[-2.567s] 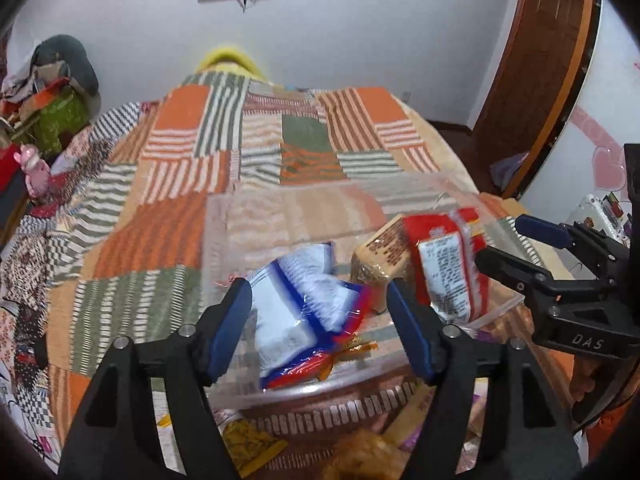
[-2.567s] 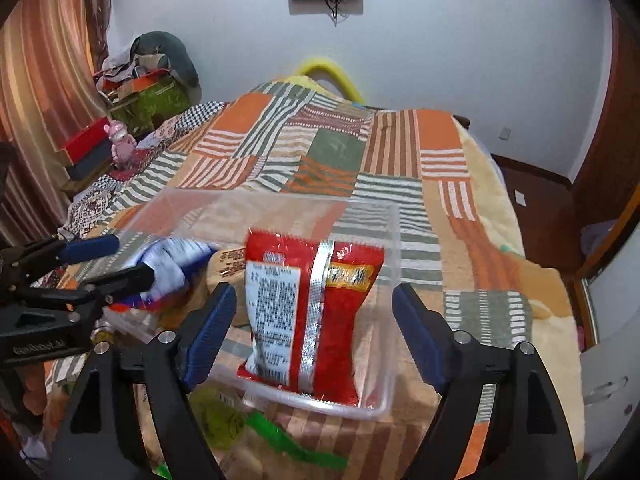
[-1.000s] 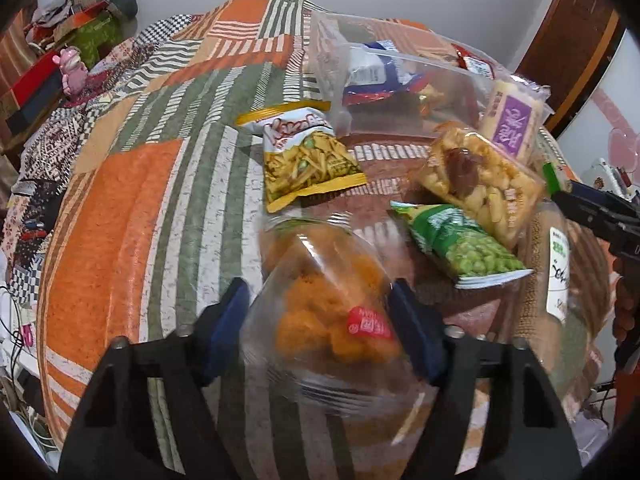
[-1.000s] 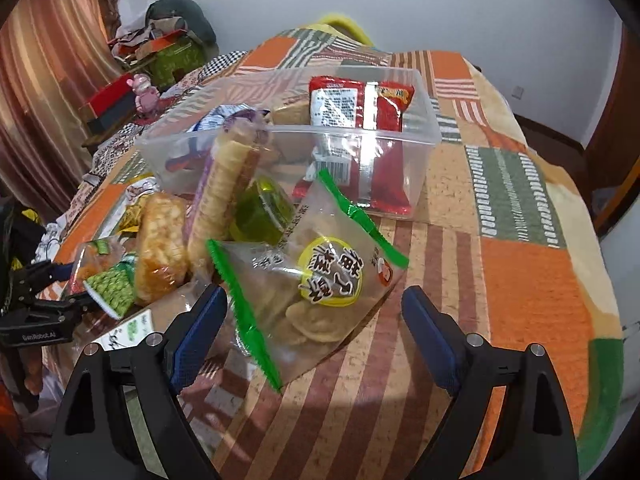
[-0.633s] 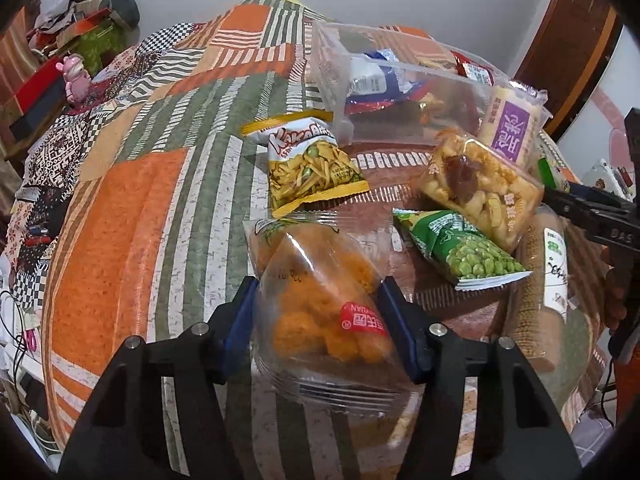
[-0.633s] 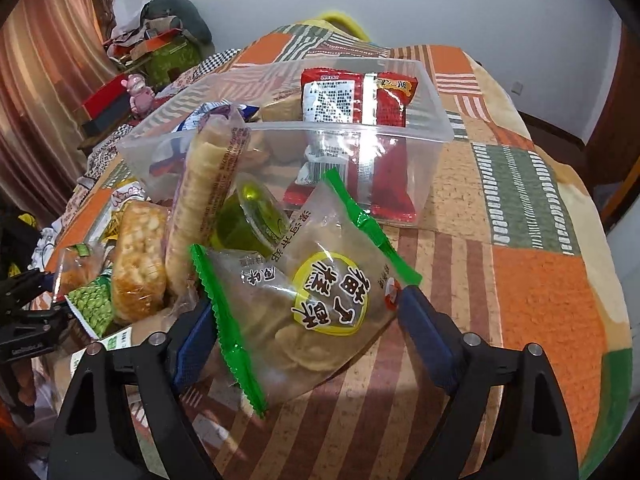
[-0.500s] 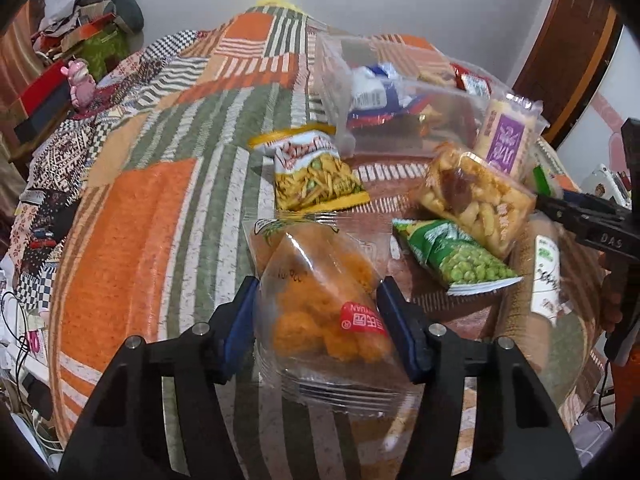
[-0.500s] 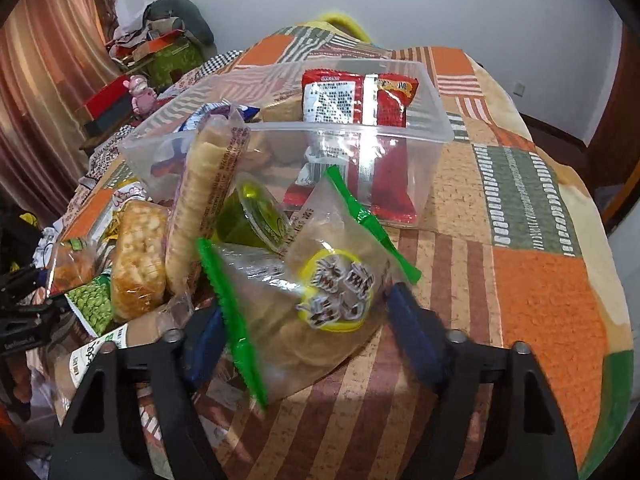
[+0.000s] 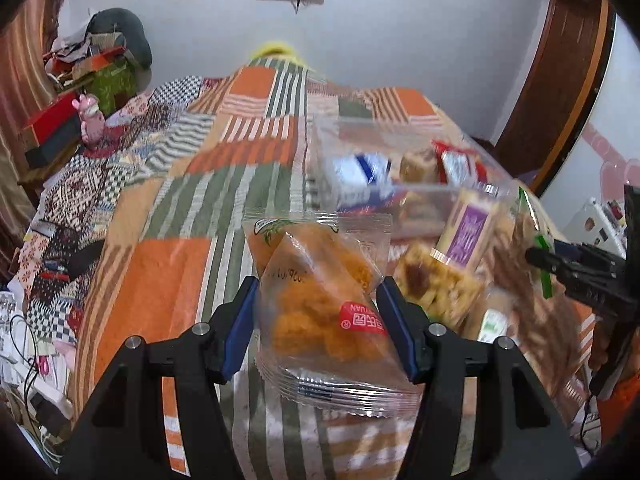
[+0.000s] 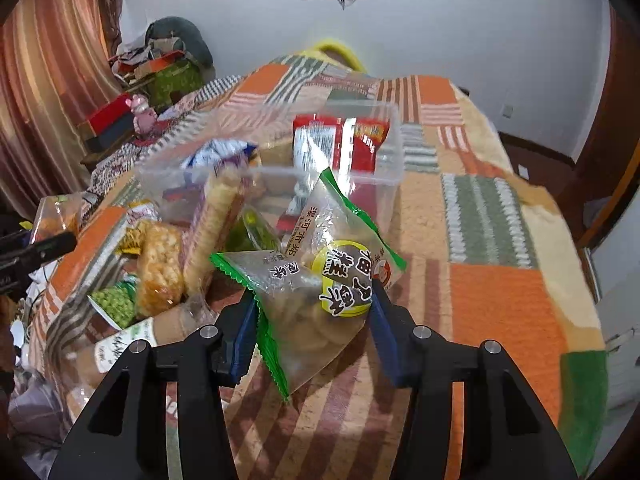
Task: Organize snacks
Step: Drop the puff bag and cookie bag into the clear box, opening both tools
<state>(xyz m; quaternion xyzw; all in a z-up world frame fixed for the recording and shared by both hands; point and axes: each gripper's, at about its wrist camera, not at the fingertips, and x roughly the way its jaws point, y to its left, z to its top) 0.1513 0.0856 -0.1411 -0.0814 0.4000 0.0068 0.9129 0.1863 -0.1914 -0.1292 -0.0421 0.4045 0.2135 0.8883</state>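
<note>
Some snacks are in the clear box (image 10: pixel 384 148) on the bed (image 10: pixel 500 288) already: a blue and white bag (image 10: pixel 218 152), a red bag (image 10: pixel 340 140) and a tan pack (image 9: pixel 418 164). Many more wait in a heap just in front of the box, so the job looks about partly done.

Left of the box, the left tongs (image 9: pixel 316 320) are squeezed shut on a clear bag of orange puffs (image 9: pixel 320 312). The bag is held up off the bed, near the box but not over it. Its red label reads "YUAN", upside down. Other print on it is too blurry to read.

In the heap sit a green pea bag (image 10: pixel 114 304), a clear pack of yellow and brown bits (image 10: pixel 158 268) and a tall roll of round crackers (image 10: pixel 210 224) leaning on the box. The roll has a purple label (image 9: pixel 464 236), but its words cannot be read.

Right of the heap, the right tongs (image 10: pixel 312 328) are squeezed shut on a cookie bag (image 10: pixel 316 280) with green edges. It is held up just in front of the box. It has a round yellow label with big black Chinese words, and smaller Chinese print above
</note>
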